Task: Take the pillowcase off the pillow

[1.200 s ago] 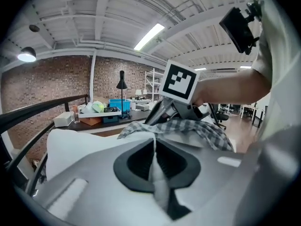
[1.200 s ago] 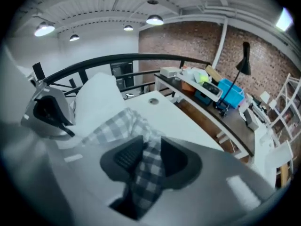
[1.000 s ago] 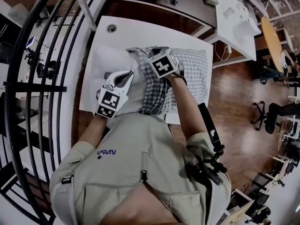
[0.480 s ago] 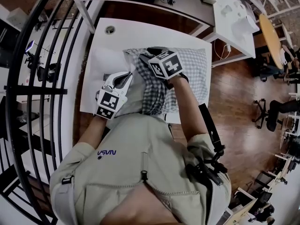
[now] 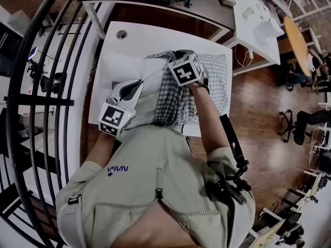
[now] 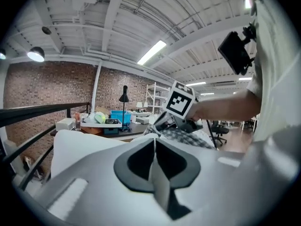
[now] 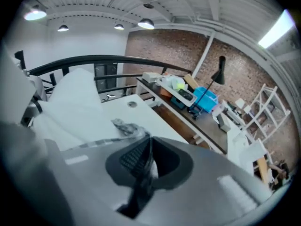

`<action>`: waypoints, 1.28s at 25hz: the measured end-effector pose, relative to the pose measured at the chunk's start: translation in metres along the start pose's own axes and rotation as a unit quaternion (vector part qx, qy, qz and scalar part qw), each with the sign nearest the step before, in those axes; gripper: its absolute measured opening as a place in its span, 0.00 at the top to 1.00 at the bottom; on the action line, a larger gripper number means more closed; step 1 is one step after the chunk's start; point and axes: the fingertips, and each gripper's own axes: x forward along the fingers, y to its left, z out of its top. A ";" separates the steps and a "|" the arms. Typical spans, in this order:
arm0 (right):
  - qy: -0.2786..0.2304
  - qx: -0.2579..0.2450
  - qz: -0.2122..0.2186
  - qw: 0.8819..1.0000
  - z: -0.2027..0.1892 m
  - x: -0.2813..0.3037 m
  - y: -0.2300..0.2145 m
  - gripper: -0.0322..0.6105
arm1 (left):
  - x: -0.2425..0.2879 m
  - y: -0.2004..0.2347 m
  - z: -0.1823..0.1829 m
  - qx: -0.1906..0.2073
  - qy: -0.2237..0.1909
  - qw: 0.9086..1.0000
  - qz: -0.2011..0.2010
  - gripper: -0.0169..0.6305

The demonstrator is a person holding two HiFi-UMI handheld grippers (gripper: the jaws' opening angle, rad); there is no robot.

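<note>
The pillow lies across the white counter. Its left end is bare, and the checked pillowcase is bunched over the middle and right end, with one fold sagging toward the near edge by our jacket.

Handling, as we judge it: the case is thin, light, limp cloth. It won't hold shape, it rucks up instead of sliding, and it drags on the stuffing. The pillow is soft, squashy and light too, so it'll skid on the smooth counter unless it's pinned.

- **Where to grip:** the case at its open hem w/ a small pinched fold, and the pillow at its bare end.
- **Left tool**: jaws together, nipping a ridge of white pillow cloth.
- **Right tool**: jaws have just been closing and now sit clamped on checked cloth, w/ a corner of the hem poking out past the tips.

The two tools are near each other, w/ the case's edge between them.

Around the counter:
- The counter carries only the pillow & case, besides a cable hole at the far left corner.
- A black railing runs along the left.
- A cluttered desk stands just past the far edge.

In the way: the pillow's right end reaches almost to the counter edge, so there's little top left that side. Our own body crowds the near side.
</note>
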 end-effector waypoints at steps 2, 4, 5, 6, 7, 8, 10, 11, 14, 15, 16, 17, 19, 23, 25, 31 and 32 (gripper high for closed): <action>-0.003 0.018 -0.036 0.999 -0.007 -0.007 -0.027 0.92 | -0.013 0.007 0.014 -0.046 -0.037 0.998 -0.006 0.95; -0.001 0.042 -0.064 0.997 -0.022 -0.014 -0.050 0.92 | -0.025 0.017 0.028 -0.097 -0.069 0.993 -0.014 0.95; 0.004 0.058 -0.076 0.995 -0.033 -0.018 -0.059 0.92 | -0.030 0.022 0.033 -0.111 -0.077 0.991 -0.016 0.95; 0.012 0.074 -0.088 0.993 -0.046 -0.022 -0.068 0.92 | -0.033 0.026 0.035 -0.117 -0.081 0.990 -0.016 0.95; 0.021 0.089 -0.101 0.991 -0.058 -0.027 -0.077 0.92 | -0.035 0.030 0.036 -0.118 -0.081 0.990 -0.016 0.95; 0.027 0.104 -0.112 0.988 -0.070 -0.032 -0.085 0.92 | -0.034 0.034 0.034 -0.118 -0.078 0.990 -0.014 0.95; 0.034 0.139 -0.124 0.982 -0.089 -0.038 -0.093 0.92 | -0.027 0.044 0.022 -0.127 -0.068 0.990 -0.009 0.95; 0.039 0.160 -0.122 0.979 -0.100 -0.036 -0.092 0.92 | -0.020 0.050 0.013 -0.135 -0.059 0.989 -0.005 0.95; 0.051 0.179 -0.111 0.976 -0.123 -0.017 -0.080 0.92 | 0.012 0.067 -0.026 -0.152 -0.020 0.988 0.014 0.95; 0.044 0.166 -0.112 0.979 -0.122 -0.011 -0.078 0.92 | 0.023 0.071 -0.037 -0.145 -0.007 0.989 0.022 0.95; 0.029 0.147 -0.115 0.982 -0.116 -0.008 -0.077 0.92 | 0.034 0.074 -0.043 -0.133 0.004 0.991 0.028 0.95; 0.011 0.129 -0.118 0.985 -0.109 -0.006 -0.078 0.92 | 0.043 0.075 -0.045 -0.117 0.012 0.993 0.031 0.95; -0.022 0.121 -0.119 0.985 -0.100 -0.007 -0.078 0.90 | 0.055 0.075 -0.039 -0.086 0.017 0.996 0.028 0.94; -0.095 0.172 -0.129 0.972 -0.089 -0.036 -0.083 0.79 | 0.051 0.073 -0.016 -0.036 0.002 0.999 0.014 0.88; -0.131 0.206 -0.133 0.961 -0.085 -0.060 -0.073 0.79 | 0.039 0.063 -0.006 -0.010 -0.006 1.000 0.005 0.82; -0.159 0.286 -0.125 0.937 -0.110 -0.108 0.002 0.79 | -0.001 0.000 0.005 0.042 -0.025 0.997 -0.058 0.78; -0.152 0.296 -0.126 0.934 -0.118 -0.112 0.015 0.79 | -0.004 -0.010 0.002 0.048 -0.024 0.996 -0.070 0.77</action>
